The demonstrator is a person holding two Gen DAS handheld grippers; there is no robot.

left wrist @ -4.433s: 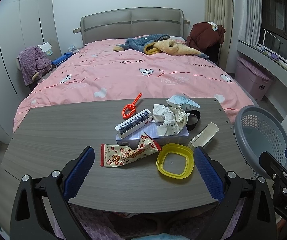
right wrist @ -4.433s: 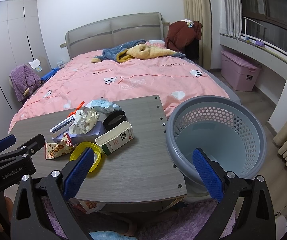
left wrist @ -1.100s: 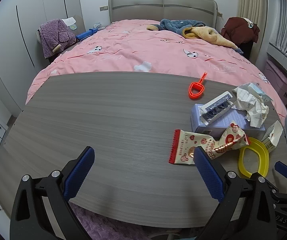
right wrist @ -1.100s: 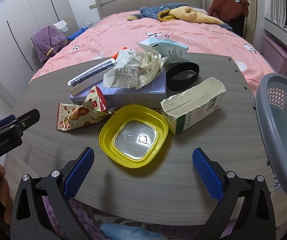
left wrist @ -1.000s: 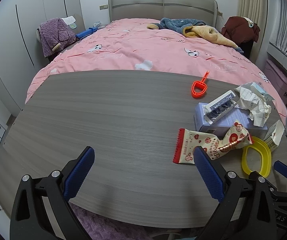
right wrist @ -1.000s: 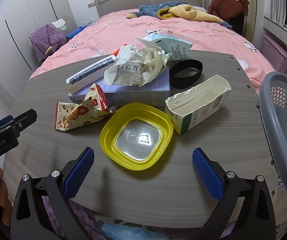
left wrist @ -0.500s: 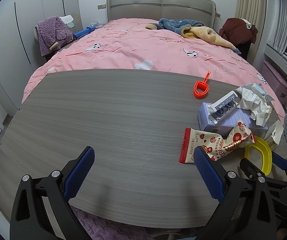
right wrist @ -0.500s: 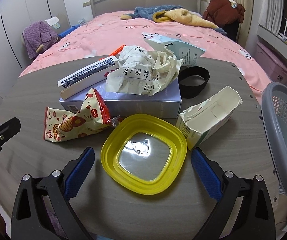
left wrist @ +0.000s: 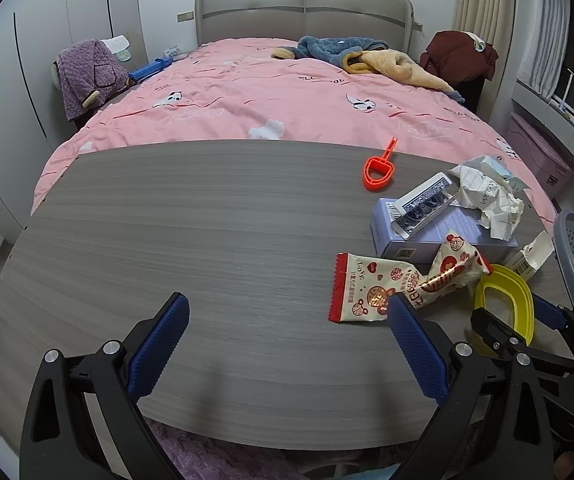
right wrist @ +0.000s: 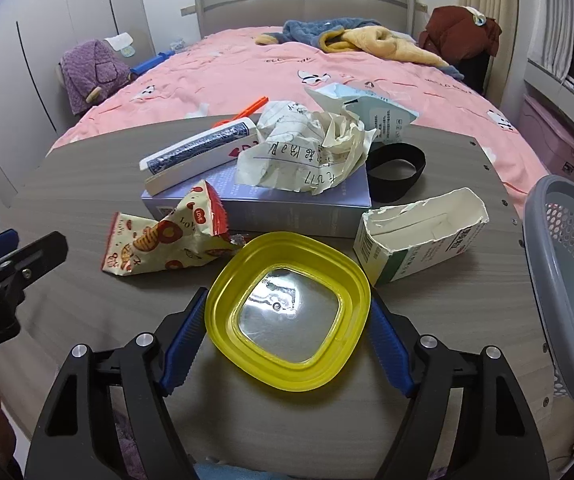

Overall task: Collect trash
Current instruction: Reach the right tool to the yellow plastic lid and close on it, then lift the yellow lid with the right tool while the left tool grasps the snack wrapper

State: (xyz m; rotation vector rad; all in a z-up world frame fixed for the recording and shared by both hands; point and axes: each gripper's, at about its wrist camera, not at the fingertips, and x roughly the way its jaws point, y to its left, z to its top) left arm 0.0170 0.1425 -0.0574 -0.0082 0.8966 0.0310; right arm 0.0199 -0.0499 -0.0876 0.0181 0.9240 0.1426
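A yellow lid (right wrist: 287, 372) lies on the wooden table (left wrist: 207, 240), near its front edge. My right gripper (right wrist: 287, 340) straddles it. Its jaws are closing, and the blue pads (right wrist: 183, 344) sit against the lid's two sides. Just behind the lid are a torn milk carton (right wrist: 419, 240), a red-and-white snack wrapper (right wrist: 159, 248) and crumpled paper (right wrist: 307, 152). My left gripper (left wrist: 287, 344) hangs open over bare table with nothing between its fingers. The snack wrapper (left wrist: 371, 292) lies just past its right fingertip.
A grey mesh basket (right wrist: 567, 280) stands off the table's right edge. A purple box (right wrist: 295, 204) carries a card pack (right wrist: 199, 152). A black band (right wrist: 395, 168) and an orange scoop (left wrist: 379, 168) lie farther back. A pink bed fills the background.
My right gripper has moved forward and down onto the yellow lid, and its jaws have narrowed around it. The left gripper has stayed put and open.
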